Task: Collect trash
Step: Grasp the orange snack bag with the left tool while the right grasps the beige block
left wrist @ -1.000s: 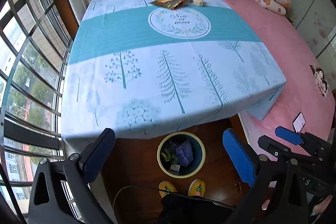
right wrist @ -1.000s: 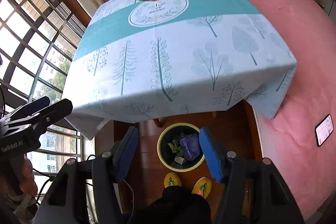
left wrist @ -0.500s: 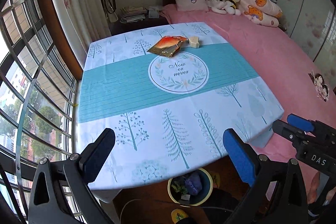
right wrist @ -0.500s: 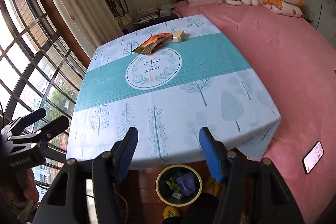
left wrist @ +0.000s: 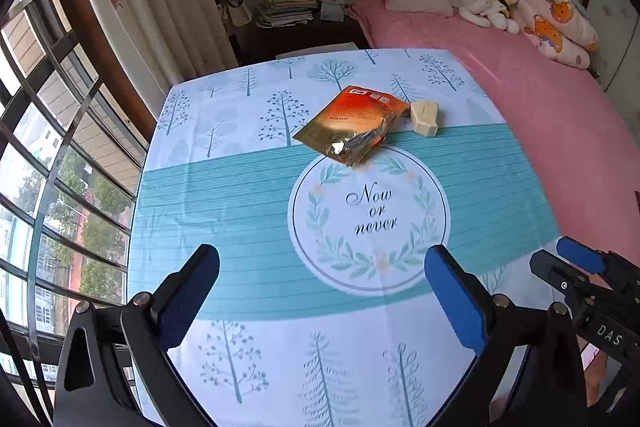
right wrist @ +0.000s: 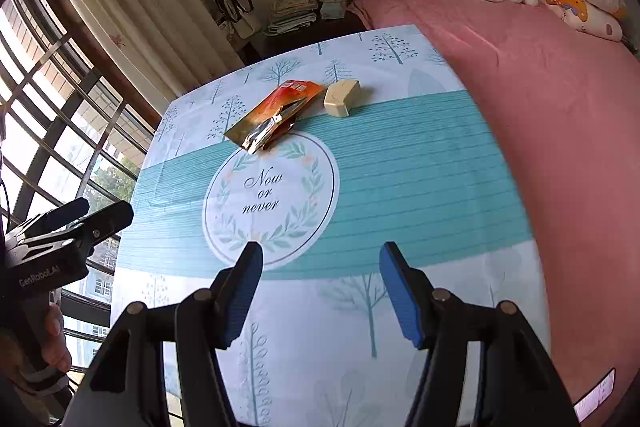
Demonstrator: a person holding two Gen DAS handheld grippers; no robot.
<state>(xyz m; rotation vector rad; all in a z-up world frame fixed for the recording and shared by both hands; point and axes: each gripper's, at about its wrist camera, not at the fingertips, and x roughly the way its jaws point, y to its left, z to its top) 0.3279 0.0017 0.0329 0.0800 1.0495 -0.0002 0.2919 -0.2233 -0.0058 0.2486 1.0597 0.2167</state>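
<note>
- Left claw [left wrist: 320,291]: jaws spread wide, nothing between them, hanging over the near half of the worktop [left wrist: 240,211] and tilted down toward it.
- Right claw [right wrist: 320,287]: jaws likewise parted, somewhat less wide, empty, just to the right of the left one and at much the same reach.
- Straight ahead of both claws, beyond the round "Now or never" print [left wrist: 370,215]: an orange and gold foil wrapper [left wrist: 352,125], lying flat and crumpled at its near corner.
- Long axis of the wrapper running diagonally, from near-left to far-right as seen from either claw.
- Touching or just beside its far-right end: a small cream block [left wrist: 425,117], probably the second piece of trash.
- From the left claw, wrapper almost dead ahead; from the right claw, ahead and left, with the block closer to its line. Neither plainly nearer, so wrapper for the left and block for the right looks the natural split.
- Nothing in the way: bare cloth between claws and both pieces.
- Further out, right of the claws, a pink bed [left wrist: 540,99] with a cushion and soft toys; left, a barred window [left wrist: 60,167] and curtain; far ahead, a stack of papers.
- No bin visible from here.
</note>
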